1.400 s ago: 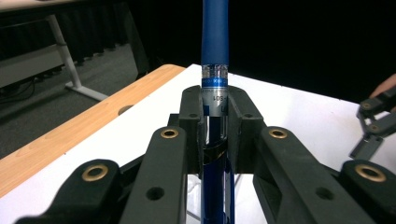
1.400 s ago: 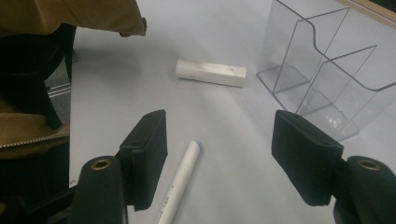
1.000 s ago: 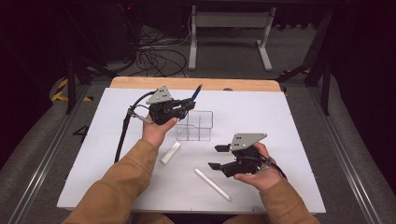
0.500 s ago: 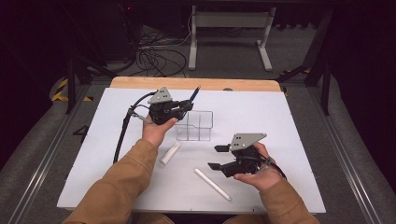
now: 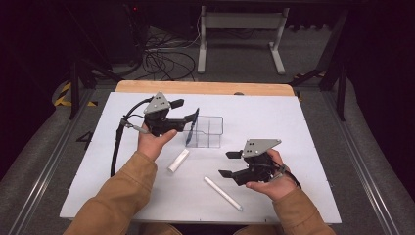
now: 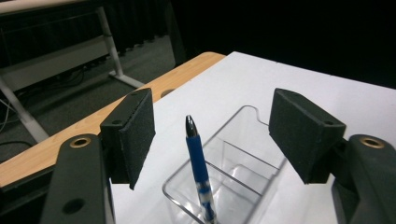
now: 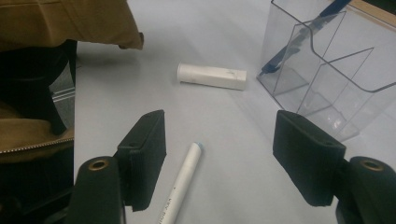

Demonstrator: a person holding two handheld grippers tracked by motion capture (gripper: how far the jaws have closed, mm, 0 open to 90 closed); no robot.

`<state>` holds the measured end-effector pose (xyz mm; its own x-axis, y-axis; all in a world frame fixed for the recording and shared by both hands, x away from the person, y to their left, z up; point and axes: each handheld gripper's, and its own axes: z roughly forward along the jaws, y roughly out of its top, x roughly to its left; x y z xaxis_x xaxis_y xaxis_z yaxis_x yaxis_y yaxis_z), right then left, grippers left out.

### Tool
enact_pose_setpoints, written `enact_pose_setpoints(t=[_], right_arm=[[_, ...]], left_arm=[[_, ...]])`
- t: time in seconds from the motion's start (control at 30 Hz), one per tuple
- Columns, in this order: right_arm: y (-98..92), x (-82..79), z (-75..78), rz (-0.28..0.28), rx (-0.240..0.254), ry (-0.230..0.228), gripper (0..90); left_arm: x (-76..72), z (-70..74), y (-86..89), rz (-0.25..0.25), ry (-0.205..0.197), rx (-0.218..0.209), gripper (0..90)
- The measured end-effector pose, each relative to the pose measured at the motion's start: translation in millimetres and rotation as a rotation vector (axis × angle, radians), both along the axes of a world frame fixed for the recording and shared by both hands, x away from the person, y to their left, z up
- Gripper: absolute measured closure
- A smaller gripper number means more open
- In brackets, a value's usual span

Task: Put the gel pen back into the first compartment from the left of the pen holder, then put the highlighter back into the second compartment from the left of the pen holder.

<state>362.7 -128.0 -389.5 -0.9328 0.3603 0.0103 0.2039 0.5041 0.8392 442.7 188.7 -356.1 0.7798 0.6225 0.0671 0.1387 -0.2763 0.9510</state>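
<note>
While the right gripper hovers with jaws wide and empty, a long white marker lies just below them, nearest the holder's front. A short white tube rests closer to the holder. At the holder the left gripper has just been opening; its pads clear the blue pen standing inside. The marker looks light, stiff and slippery, so grip mid-barrel.

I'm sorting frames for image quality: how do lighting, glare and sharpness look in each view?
High view: the white table is evenly lit, its surroundings dark, the picture slightly soft. Left gripper view: the blue pen is sharp, and the clear organizer shows faint reflections. Right gripper view: soft shadows lie beside the short white tube and the long white marker; no strong glare.
</note>
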Motion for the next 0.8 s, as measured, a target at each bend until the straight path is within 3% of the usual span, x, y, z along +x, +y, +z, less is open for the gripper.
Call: enact_pose_setpoints(t=[0.17, 0.3, 0.43, 0.8], right_arm=[[0.3, 0.0, 0.5, -0.003, 0.002, 0.001, 35.6], [1.2, 0.7, 0.5, -0.004, 0.006, 0.003, 35.6], [0.8, 0.4, 0.6, -0.006, 0.013, 0.008, 35.8], [-3.7, 1.3, 3.3, -0.031, 0.025, 0.015, 36.3]], left_arm=[[-14.9, 5.3, 1.9, -0.037, 0.033, 0.014, 27.6], [-23.6, 10.4, 3.0, -0.052, 0.024, 0.016, 25.5], [-32.6, 13.0, 9.3, -0.060, 0.031, -0.007, 24.5], [-71.6, -1.5, 34.5, -0.053, 0.041, 0.029, 14.2]])
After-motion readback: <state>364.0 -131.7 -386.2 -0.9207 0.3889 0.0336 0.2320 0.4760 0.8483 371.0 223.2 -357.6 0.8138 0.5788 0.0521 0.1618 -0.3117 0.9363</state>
